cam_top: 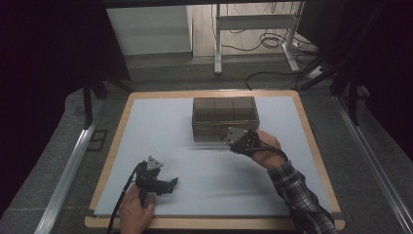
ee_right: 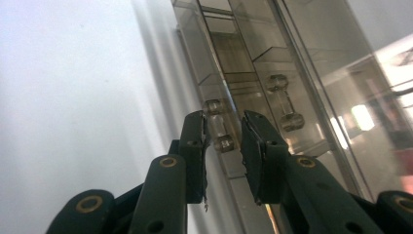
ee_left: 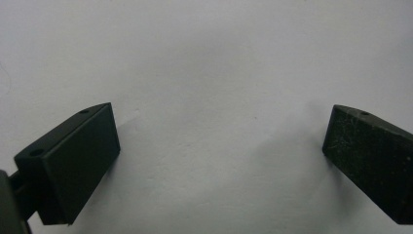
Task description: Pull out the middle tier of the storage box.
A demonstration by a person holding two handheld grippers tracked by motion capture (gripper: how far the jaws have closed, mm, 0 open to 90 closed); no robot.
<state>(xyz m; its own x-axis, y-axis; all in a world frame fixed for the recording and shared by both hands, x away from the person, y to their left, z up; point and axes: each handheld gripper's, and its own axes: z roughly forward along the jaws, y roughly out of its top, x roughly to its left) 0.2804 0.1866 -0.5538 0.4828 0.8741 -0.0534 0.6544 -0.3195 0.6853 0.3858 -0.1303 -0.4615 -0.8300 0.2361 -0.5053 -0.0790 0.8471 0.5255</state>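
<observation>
My right claw (ee_right: 223, 134) nearly closes around the box (cam_top: 224, 117) drawer handle (ee_right: 217, 131); I should grip squarely, pull straight. Left claw (ee_left: 221, 161) gapes empty over the desk (cam_top: 204, 170).

Box (cam_top: 224, 118) contents too dim

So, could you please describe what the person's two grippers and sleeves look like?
Both are black two-jaw grippers: the left gripper and the right gripper each carry a grey three-cornered plate on top. A black cable trails from the left one. The right forearm wears a dark plaid sleeve. Brass-coloured rivets mark the jaw linkages.
</observation>
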